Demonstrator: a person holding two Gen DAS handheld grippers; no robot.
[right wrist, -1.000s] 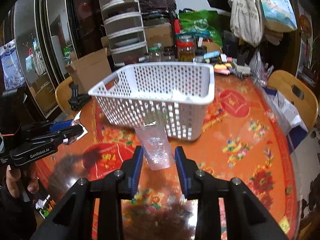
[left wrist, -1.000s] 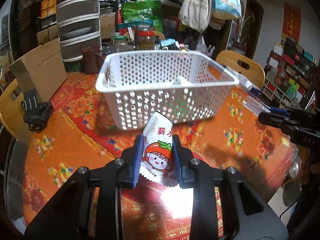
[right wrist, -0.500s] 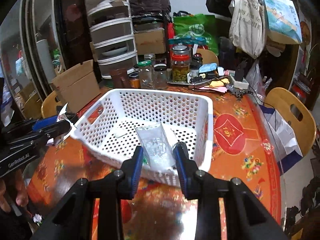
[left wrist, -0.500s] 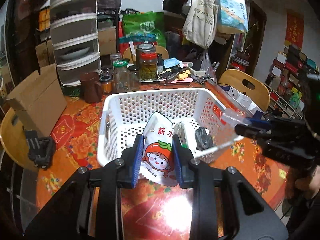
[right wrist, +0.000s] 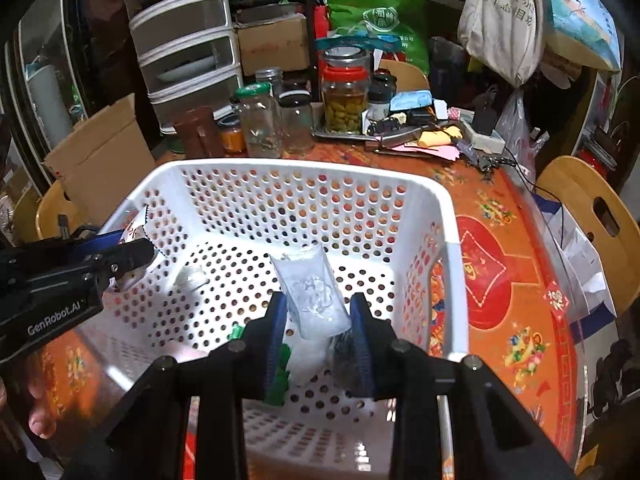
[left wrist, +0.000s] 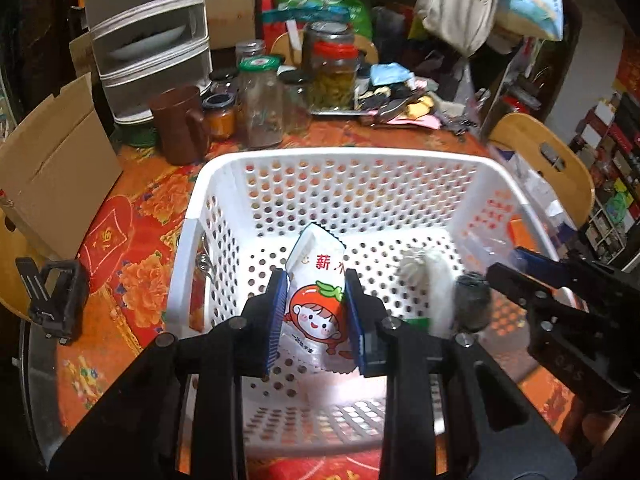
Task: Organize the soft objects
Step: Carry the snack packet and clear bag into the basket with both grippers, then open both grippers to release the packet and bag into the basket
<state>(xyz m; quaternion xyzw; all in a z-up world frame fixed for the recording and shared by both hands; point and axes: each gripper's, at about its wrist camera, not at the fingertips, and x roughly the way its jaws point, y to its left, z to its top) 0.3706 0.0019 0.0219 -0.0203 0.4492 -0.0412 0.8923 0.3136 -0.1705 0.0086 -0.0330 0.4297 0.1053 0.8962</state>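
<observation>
My left gripper [left wrist: 316, 312] is shut on a white snack packet [left wrist: 316, 300] with a red cartoon face and holds it over the inside of the white perforated basket [left wrist: 344, 156]. My right gripper [right wrist: 318, 330] is shut on a clear plastic pouch [right wrist: 314, 296], also held above the basket's [right wrist: 304, 166] floor. A white fluffy thing [left wrist: 430, 276], a dark grey soft thing [left wrist: 472, 304] and a green item [right wrist: 280, 364] lie on the basket's floor. The right gripper shows at the right of the left wrist view [left wrist: 520, 272]; the left gripper shows at the left of the right wrist view [right wrist: 120, 250].
The basket stands on a round table with a red-orange flowered cloth [right wrist: 520, 280]. Behind it stand glass jars [left wrist: 260, 104], a brown mug [left wrist: 180, 124], a cardboard box [left wrist: 52, 160] and grey drawers [left wrist: 148, 36]. Wooden chairs [right wrist: 592, 208] flank the table. A black clamp [left wrist: 56, 300] lies left.
Both grippers rose from table level in front of the basket and moved forward over its rim. They now hold their packets above the inside of the basket.
</observation>
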